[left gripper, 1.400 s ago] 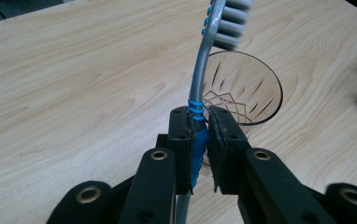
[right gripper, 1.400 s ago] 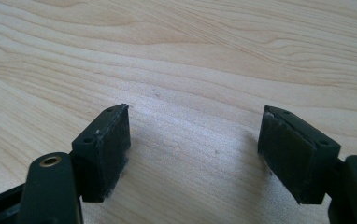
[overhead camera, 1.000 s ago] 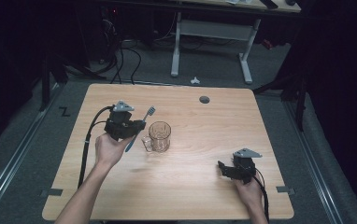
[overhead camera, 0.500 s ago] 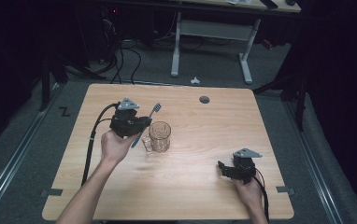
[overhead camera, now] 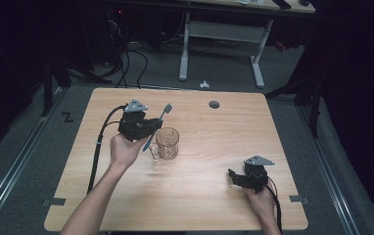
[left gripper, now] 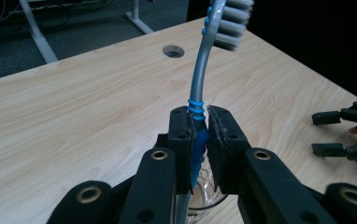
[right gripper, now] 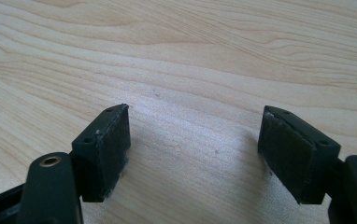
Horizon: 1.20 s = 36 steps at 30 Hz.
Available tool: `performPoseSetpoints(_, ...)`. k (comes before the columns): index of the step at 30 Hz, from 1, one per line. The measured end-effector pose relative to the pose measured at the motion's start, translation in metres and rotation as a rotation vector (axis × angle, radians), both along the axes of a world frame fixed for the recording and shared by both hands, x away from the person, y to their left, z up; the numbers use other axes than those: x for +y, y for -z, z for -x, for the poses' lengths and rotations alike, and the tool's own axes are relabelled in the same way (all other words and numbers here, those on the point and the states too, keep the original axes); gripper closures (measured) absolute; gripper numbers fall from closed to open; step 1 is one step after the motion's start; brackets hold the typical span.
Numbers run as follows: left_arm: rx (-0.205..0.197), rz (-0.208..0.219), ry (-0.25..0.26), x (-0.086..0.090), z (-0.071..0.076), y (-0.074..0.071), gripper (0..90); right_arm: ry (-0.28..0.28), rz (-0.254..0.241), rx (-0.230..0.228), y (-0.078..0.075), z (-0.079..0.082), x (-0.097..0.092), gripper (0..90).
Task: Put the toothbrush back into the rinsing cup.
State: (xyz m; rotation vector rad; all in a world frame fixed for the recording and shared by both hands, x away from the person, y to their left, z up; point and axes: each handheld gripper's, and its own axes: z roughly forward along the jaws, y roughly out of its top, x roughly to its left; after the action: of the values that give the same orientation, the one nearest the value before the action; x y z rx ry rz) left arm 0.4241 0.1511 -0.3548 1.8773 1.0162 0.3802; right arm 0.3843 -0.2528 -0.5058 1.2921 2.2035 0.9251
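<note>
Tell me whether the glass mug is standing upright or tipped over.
Upright: the glass mug stands on the table, round mouth facing up, beside the toothbrush gripped by the left gripper.

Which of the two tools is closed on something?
The left tool: its jaws clamp the toothbrush handle above the glass mug. The right tool stands open, holding nothing.

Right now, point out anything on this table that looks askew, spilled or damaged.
Nothing stands out. The left gripper holds the toothbrush tilted, bristles up, above the clear glass mug, which stands upright. The right gripper rests open low over the bare wooden table. No spill shows.
</note>
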Motion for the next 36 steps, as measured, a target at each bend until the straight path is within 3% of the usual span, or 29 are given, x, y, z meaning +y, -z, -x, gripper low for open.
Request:
performPoseSetpoints(24, -0.008, 0.089, 0.009, -0.009, -0.019, 0.005, 80.2, 0.001, 0.0, 0.0, 0.0, 0.0, 0.0, 25.5)
performPoseSetpoints(36, -0.01, 0.099, 0.015, -0.008, -0.021, 0.009, 80.0, 0.001, 0.0, 0.0, 0.0, 0.0, 0.0, 25.6)
